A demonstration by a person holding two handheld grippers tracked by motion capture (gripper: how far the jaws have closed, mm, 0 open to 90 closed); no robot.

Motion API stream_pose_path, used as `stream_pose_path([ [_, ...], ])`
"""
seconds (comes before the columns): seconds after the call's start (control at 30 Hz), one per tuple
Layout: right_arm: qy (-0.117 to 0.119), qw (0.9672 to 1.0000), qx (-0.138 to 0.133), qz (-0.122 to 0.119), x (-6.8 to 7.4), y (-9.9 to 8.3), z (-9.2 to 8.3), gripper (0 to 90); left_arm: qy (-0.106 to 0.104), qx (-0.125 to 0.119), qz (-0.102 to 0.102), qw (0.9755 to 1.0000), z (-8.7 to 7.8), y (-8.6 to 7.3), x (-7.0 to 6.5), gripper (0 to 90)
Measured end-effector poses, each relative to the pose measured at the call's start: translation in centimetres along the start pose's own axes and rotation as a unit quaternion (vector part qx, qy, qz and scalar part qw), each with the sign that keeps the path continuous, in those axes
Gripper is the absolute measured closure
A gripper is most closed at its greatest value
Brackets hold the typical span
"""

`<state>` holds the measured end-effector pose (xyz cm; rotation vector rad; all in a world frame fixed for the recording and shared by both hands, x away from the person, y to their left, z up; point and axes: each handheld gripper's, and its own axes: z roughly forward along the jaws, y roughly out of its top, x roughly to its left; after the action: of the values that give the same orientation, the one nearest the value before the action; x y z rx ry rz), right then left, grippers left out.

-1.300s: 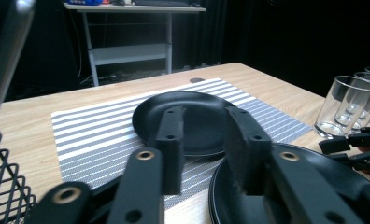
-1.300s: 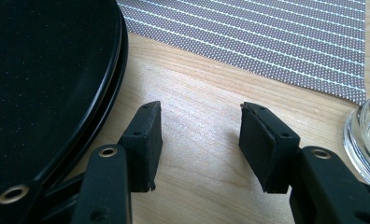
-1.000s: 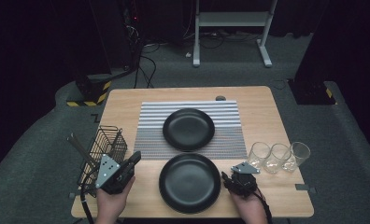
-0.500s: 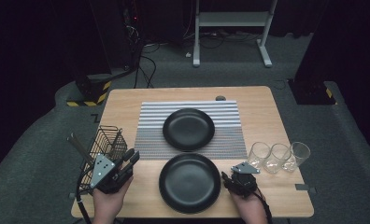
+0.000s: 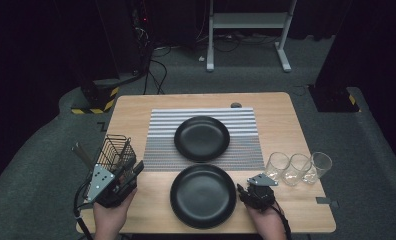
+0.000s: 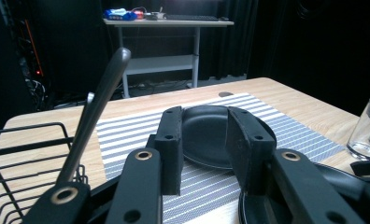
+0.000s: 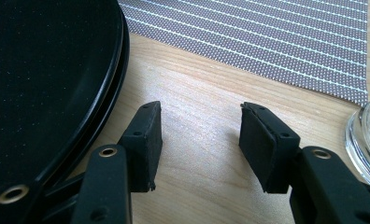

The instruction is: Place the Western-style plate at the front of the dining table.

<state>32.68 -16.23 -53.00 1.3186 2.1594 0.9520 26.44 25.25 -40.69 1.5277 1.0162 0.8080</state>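
No readable text, label, brand or number showed anywhere. The nearest thing to a sign was the yellow-and-black hazard striping (image 5: 93, 101) on a dark base on the floor, well beyond the left gripper (image 5: 117, 178) past the table's far left corner (a warning pattern only, bearing no letters). On the desk (image 6: 167, 20) far ahead of the left gripper in its own view lay a blue packet (image 6: 119, 13) whose print was too small and blurred to make out. The plates, the glasses, the striped mat and the wire basket near both grippers carried no markings that could be read.
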Motion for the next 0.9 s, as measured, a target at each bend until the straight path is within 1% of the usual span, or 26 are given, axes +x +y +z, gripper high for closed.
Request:
stream_pose_path([
  [0.17,0.001,1.0,0.0,-0.001,0.0,0.0,0.0,48.7,0.004,-0.005,0.001,1.0,-0.4,0.3,0.3,66.5],
  [0.37,0.001,1.0,0.0,-0.001,0.0,0.0,0.0,48.7,0.012,-0.013,-0.004,0.9998,-0.9,0.5,0.8,67.1],
  [0.7,0.001,1.0,0.0,-0.001,0.0,0.0,0.0,48.7,0.028,-0.019,-0.01,0.9994,-1.4,0.8,1.7,67.1],
  [0.8,0.001,1.0,0.0,-0.001,0.0,0.0,0.0,48.7,0.029,-0.021,-0.015,0.9992,-1.5,0.9,2.0,67.0],
  [0.9,0.001,1.0,0.0,-0.001,0.0,0.0,0.0,48.7,0.03,-0.023,-0.015,0.9992,-1.8,1.0,2.1,66.6],
])
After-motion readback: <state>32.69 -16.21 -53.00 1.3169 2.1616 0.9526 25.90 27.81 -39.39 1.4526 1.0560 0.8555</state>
